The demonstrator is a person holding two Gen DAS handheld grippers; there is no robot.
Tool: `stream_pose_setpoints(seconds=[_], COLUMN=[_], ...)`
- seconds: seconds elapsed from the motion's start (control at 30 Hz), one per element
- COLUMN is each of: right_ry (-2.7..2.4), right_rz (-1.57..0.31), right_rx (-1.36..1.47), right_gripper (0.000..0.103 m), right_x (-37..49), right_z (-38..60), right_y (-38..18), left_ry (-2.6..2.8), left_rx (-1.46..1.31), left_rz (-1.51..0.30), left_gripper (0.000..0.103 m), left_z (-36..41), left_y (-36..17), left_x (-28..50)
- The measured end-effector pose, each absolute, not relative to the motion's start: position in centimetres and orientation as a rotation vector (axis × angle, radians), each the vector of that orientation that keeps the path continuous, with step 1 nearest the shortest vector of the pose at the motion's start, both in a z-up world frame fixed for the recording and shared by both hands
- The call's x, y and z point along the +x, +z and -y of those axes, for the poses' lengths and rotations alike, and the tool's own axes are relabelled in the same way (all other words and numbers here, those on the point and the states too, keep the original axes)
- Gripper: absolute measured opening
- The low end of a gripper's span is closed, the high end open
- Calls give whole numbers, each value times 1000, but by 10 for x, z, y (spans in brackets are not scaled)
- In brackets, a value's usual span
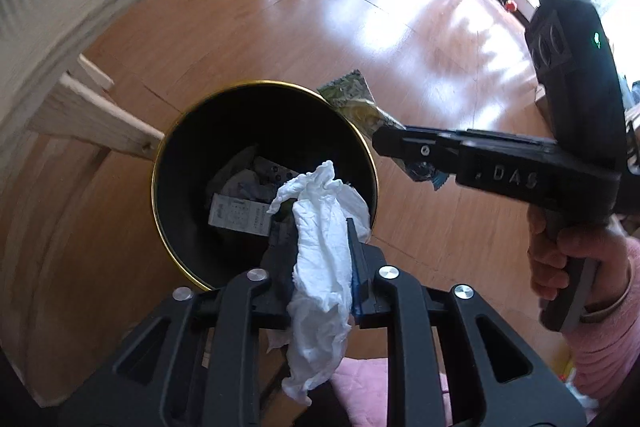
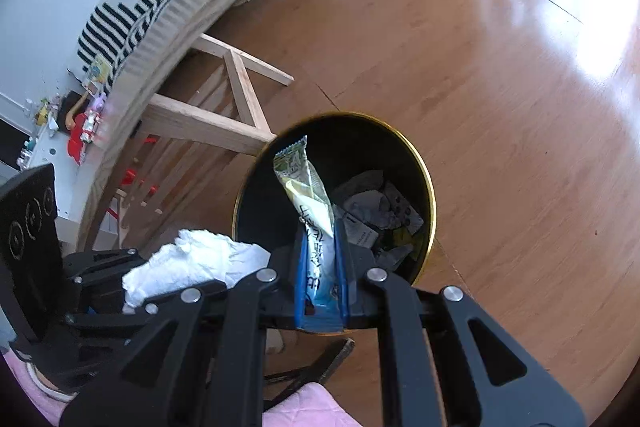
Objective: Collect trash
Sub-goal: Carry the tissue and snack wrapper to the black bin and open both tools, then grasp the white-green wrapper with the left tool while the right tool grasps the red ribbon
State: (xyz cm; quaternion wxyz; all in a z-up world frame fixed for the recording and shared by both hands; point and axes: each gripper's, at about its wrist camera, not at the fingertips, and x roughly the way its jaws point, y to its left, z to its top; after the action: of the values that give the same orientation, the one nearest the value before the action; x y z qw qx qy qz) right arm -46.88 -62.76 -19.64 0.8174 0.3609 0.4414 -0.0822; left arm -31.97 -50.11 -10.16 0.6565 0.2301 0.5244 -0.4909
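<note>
Now the crumpled tissue (image 1: 320, 239) hangs over the black bin (image 1: 168, 163), pinched in my left hand-held gripper (image 1: 320, 247); my right hand-held gripper (image 2: 320, 267) clamps a snack wrapper (image 2: 308, 195) above it. Next, I judge, comes letting both fall inside.

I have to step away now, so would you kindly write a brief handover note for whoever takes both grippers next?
Left gripper: white tissue between its fingers, over the black bin.
Right gripper: shut on a snack wrapper, poised above the bin's rim.
Done: both pieces picked up and brought to the bin, which already holds paper scraps.
Left: release both into the bin, then look for more litter on the floor.
</note>
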Motion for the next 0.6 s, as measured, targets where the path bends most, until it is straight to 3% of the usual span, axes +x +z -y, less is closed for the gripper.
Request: stream_pose_setpoints(seconds=[0.07,0.1,0.13,0.17,0.37,0.6], right_ry=[-174,-181,-198,-213,-415,-492], right_rz=[-917,-920,-907,-875,-857,-856], right_rx=[805,822,841,848,715,487], right_gripper=[23,54,89,94,96,96], right_x=[-470,-470,-472,-475,-472,-432], right_z=[631,633,637,639,638,591], right_y=[-194,-194,-192,-188,-170,-147], left_ry=[-1100,-1096,-1095,-1104,-1072,-839], left_rx=[554,550,534,515,457,269], left_rz=[-1143,-1118,-1081,-1046,-980,-881], left_gripper=[57,85,95,95,95,97], left_z=[502,501,499,495,471,369], left_y=[-99,-96,-91,-85,-52,17], left_x=[-323,-323,-324,-324,-302,-217])
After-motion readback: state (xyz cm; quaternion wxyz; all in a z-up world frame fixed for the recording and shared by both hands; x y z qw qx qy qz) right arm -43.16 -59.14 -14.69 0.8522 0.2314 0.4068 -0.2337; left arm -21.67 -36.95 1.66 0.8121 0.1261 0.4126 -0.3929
